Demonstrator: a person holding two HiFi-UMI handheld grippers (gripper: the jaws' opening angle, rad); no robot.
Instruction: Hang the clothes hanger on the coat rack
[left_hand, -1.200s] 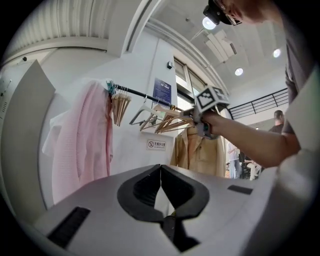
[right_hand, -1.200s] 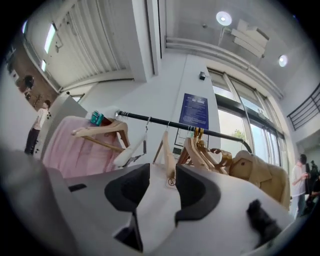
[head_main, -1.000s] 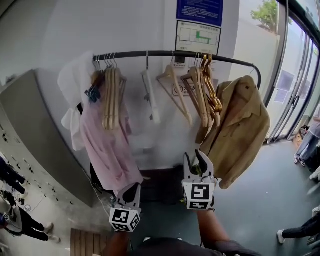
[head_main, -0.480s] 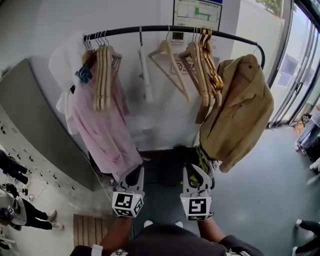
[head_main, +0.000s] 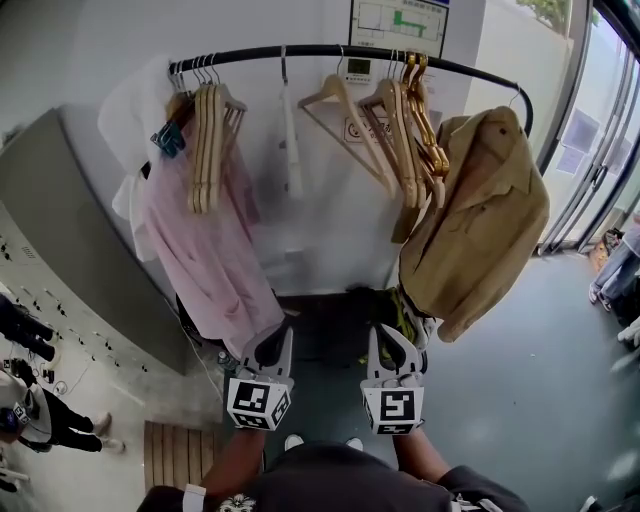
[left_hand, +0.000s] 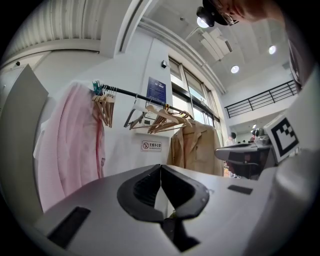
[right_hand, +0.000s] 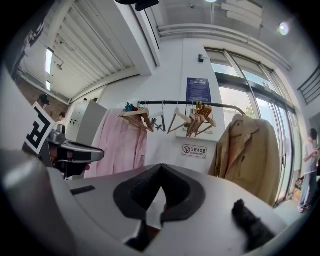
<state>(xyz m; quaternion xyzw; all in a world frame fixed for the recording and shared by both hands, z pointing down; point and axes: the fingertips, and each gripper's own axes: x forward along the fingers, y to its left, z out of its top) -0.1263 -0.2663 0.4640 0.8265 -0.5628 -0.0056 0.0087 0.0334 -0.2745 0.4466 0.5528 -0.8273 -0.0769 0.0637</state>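
Two tongs hover low before the coat rack (head_main: 310, 48), the left tongs (head_main: 272, 345) and the right tongs (head_main: 392, 335) both clenched on nothing and pointing level at the wall beneath the rail. Neither carries a clothes hanger. Wooden hangers (head_main: 207, 140) bunch near the rail's left end over a pink shirt (head_main: 205, 260), a single hanger (head_main: 336, 88) sits at mid-rail, and a hanger cluster (head_main: 405, 130) crowds the right end, just beside a tan jacket (head_main: 490, 220). The likely hazard is that closed jaws reaching up would knock a hanger rather than grip it. A bump to the crowded cluster could also unhook a neighbour or tug the jacket off the rail's downturned right end.
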